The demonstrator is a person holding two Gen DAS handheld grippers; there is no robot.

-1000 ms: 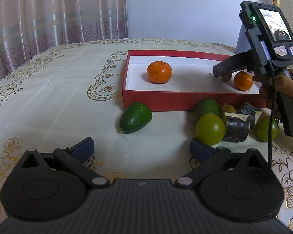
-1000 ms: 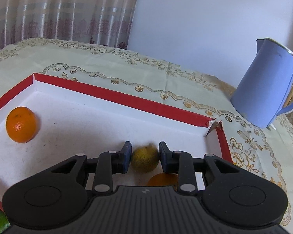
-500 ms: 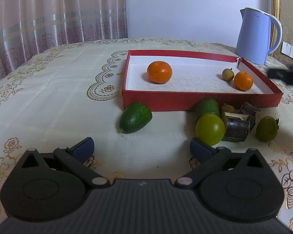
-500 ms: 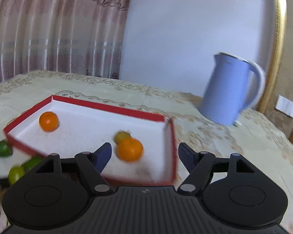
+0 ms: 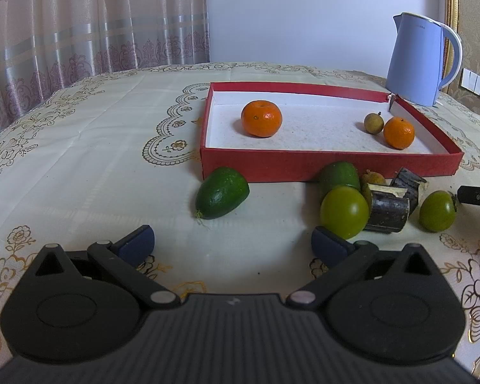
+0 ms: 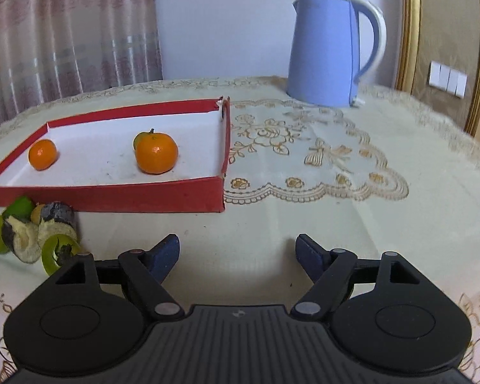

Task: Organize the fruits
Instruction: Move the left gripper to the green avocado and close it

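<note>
Right gripper [image 6: 236, 252]: mine, jaws now spread, empty, withdrawn over the tablecloth [image 6: 304, 211]. Longan [image 5: 373, 123]: released a second ago, resting in the red tray [image 5: 304, 163] beside an orange [image 5: 399, 132]. Left gripper [image 5: 232, 244]: spread, unmoved.

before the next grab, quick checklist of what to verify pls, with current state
1. Left gripper open and holding nothing: ok.
2. Right gripper open and holding nothing: ok.
3. Red box has free floor for more fruit: ok; only two oranges and one small brownish fruit inside.
4. Green avocado lies alone on the tablecloth, free to approach: ok.
5. Round green fruit free to grasp: not ok; it sits against the dark cut pieces.
6. Blue kettle out of the way: ok, it stands beyond the box.
</note>
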